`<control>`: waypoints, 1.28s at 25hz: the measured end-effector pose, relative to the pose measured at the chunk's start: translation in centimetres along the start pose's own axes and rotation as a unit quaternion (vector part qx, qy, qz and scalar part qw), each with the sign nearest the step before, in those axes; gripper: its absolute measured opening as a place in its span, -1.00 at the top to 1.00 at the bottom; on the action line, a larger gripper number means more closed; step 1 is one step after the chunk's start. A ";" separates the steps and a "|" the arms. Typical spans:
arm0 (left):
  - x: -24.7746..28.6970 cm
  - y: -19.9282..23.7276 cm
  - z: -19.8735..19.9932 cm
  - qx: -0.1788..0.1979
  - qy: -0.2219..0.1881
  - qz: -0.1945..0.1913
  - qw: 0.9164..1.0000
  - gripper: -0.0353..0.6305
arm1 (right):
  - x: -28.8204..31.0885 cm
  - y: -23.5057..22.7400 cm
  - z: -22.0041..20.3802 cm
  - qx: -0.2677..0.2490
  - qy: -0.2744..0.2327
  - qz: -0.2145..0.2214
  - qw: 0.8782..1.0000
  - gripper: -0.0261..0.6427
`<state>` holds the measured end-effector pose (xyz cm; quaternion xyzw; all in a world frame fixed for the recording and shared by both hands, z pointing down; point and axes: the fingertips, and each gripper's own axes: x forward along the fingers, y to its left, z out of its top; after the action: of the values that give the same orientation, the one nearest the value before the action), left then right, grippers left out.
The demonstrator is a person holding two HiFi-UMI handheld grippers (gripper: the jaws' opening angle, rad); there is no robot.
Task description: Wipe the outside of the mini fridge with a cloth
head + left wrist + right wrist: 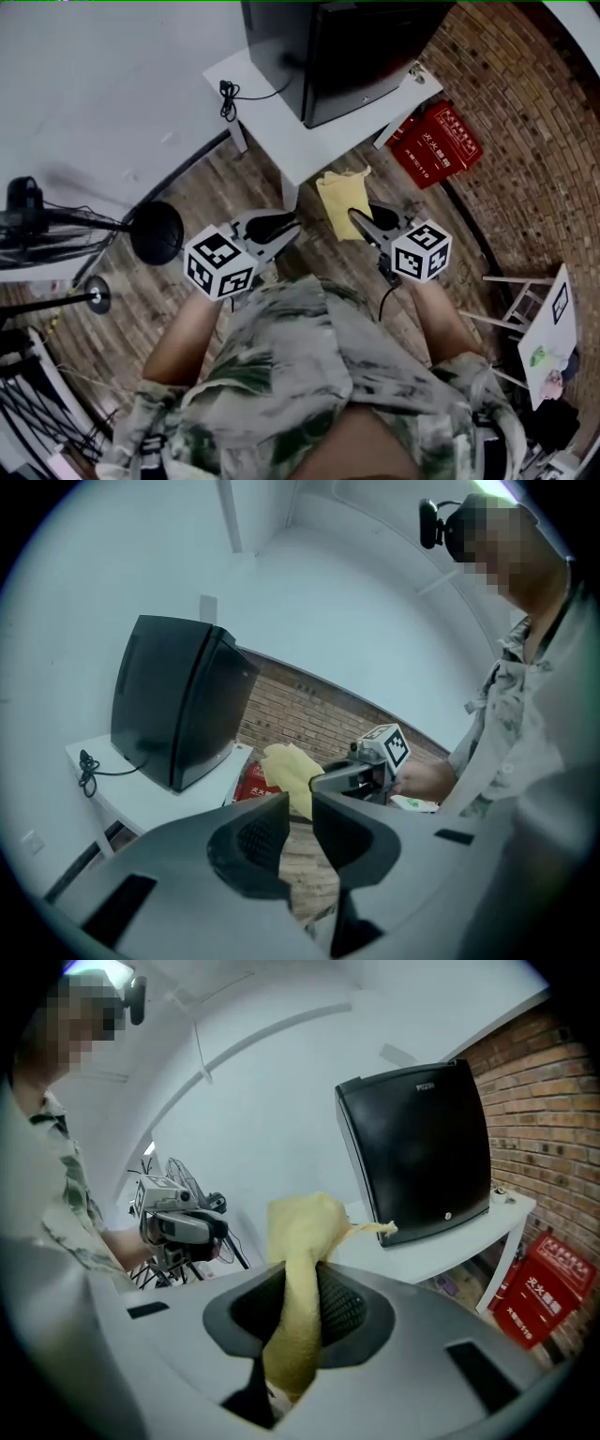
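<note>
Right tool (361, 217) clamped on yellow cloth (342, 200); left tool (281, 226) slightly parted, empty. Fridge (349, 56) stands ahead on table (314, 145), nearer right tool.

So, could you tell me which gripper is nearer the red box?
Right. The right gripper, shut on the yellow cloth, hangs just short of the red box; the left gripper, jaws apart, sits farther off beyond the cloth.

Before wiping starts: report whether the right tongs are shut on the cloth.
Shut on it: the yellow cloth is pinched between the right tongs, ends hanging free.
</note>
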<state>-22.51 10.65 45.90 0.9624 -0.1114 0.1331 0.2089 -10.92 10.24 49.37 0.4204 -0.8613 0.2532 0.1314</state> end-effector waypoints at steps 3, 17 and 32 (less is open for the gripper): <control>2.0 -3.0 0.2 -0.015 -0.015 -0.001 1.000 0.63 | -3.9 -0.1 -0.6 -0.003 -0.012 0.007 1.000 0.64; 6.8 -13.1 -1.7 -0.001 -0.016 0.032 0.999 0.64 | -14.6 -0.7 -3.7 -0.014 -0.049 0.030 0.998 0.64; 10.3 -17.9 -4.7 0.001 0.004 0.025 1.000 0.64 | -20.5 0.2 -5.7 -0.025 -0.074 0.035 0.996 0.64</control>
<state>-8.95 26.94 46.43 0.9589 -0.1345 0.1422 0.2055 1.57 26.98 45.10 0.4040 -0.8890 0.2040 0.0691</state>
